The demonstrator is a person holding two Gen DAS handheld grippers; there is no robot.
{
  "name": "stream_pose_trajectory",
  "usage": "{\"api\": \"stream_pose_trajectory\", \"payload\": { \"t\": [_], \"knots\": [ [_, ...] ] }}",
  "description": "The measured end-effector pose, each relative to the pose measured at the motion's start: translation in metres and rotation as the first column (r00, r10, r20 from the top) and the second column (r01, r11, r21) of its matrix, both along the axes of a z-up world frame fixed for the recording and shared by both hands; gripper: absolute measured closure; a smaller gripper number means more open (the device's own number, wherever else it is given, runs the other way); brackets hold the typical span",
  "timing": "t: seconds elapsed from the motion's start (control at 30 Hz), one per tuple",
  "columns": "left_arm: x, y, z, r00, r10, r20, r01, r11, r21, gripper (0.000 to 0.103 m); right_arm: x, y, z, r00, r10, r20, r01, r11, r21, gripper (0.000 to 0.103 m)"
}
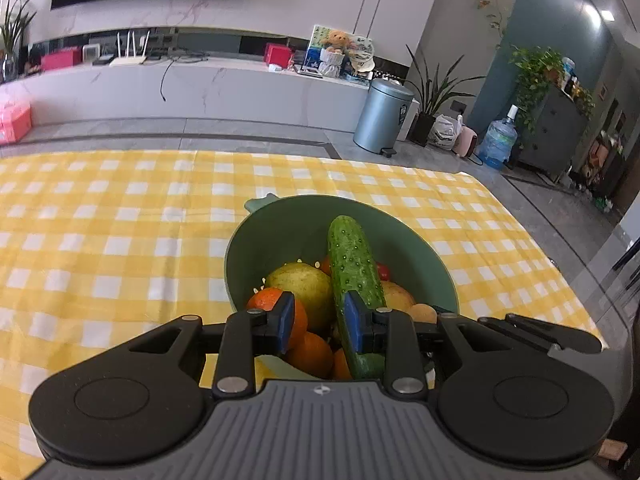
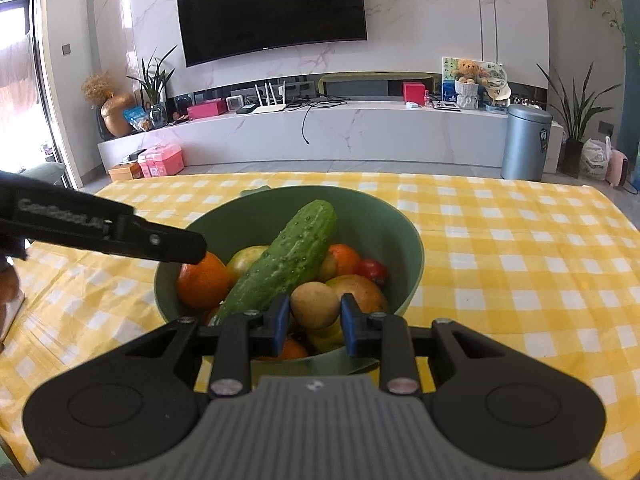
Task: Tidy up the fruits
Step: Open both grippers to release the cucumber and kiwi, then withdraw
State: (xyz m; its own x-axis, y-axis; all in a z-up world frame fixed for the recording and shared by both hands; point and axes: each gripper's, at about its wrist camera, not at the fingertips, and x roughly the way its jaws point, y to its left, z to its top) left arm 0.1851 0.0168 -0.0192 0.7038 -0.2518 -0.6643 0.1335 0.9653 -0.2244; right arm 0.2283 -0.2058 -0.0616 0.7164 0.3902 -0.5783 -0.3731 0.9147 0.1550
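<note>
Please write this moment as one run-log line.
left gripper: shut, over bowl | right gripper: shut, over bowl | cucumber: lying in bowl

Both wrist cameras tilt down, close over the green bowl (image 1: 256, 248) (shared, with the checked tablecloth (image 2: 500, 240)). Left view angles in from the left.

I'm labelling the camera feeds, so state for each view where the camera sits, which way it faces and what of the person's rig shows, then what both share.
Left wrist: on the left gripper, looking forward and down over the green bowl towards the bin; only its own jaws show.
Right wrist: on the right gripper, facing the bowl and the TV; its own jaws and one of the left gripper's fingers show.
Shared: bowl, cucumber, checked tablecloth, bin.
</note>
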Motion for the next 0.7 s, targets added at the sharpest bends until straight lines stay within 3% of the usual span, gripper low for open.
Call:
{"api": "stream_pose_trajectory", "payload": {
  "t": [0.07,0.13,0.4,0.53,0.7],
  "knots": [
    [-0.003,-0.001,0.003,1.000,-0.002,0.008,0.002,1.000,0.019,0.070,-0.002,0.000,0.000,1.000,0.000,0.004,0.000,1.000,0.000,0.078],
    [-0.010,-0.002,0.006,1.000,-0.007,0.027,0.006,0.999,0.041,0.068,-0.006,-0.001,0.001,1.000,-0.006,0.013,0.006,1.000,0.004,0.065],
    [-0.039,-0.004,0.024,0.991,-0.025,0.133,0.012,0.995,0.098,0.047,-0.028,-0.004,0.020,0.993,-0.058,0.104,0.055,0.998,0.028,0.043],
    [-0.062,-0.009,0.032,0.974,-0.036,0.224,0.000,0.988,0.157,0.030,-0.053,-0.010,0.034,0.978,-0.107,0.178,0.100,0.994,0.047,0.034],
    [-0.089,-0.014,0.038,0.948,-0.026,0.318,-0.044,0.977,0.210,0.019,-0.087,-0.014,0.051,0.953,-0.157,0.258,0.154,0.988,0.030,0.029]
  ]
}}
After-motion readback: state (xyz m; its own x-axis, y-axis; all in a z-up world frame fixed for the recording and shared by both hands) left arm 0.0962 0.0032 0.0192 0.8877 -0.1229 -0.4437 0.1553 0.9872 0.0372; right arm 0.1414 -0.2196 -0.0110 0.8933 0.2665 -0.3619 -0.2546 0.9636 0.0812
